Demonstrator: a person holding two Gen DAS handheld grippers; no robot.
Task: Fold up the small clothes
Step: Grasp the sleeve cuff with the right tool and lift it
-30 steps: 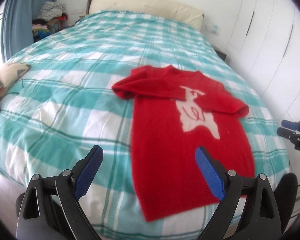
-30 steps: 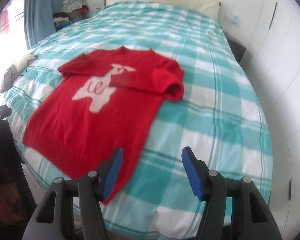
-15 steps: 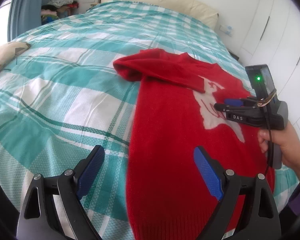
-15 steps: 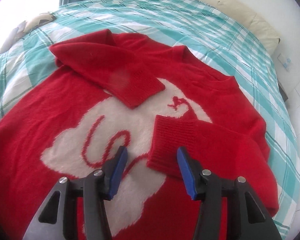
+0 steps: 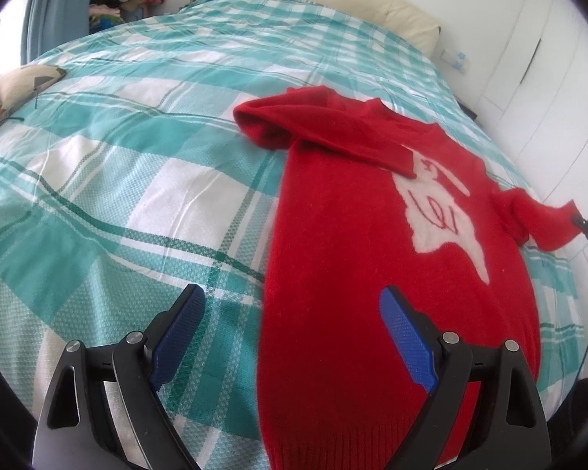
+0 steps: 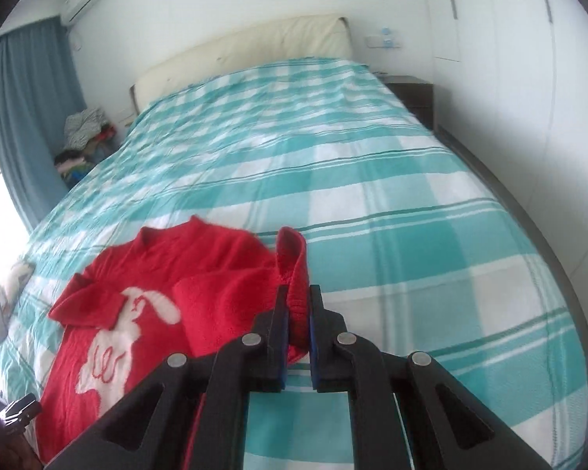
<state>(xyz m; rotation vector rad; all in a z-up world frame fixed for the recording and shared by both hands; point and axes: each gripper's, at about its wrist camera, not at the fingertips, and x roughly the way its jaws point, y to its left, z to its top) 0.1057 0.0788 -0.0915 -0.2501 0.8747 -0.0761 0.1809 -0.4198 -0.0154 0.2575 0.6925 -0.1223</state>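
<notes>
Red sweater (image 5: 372, 274) lying front-up on the checked bed (image 5: 137, 180), one sleeve folded across its chest. My right tongs (image 6: 296, 313) pinch the other sleeve's cuff (image 6: 294, 270), lifted beside the sweater; my left tongs (image 5: 294, 333) hang released above its hem

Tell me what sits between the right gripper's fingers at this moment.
The cuff of the red sweater's sleeve is pinched between the right gripper's fingers, lifted off the checked bedspread. The right wrist view shows it.

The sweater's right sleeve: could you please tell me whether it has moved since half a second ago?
Yes. The right sleeve has been pulled off the white rabbit design, outward toward the bed's right side.
</notes>
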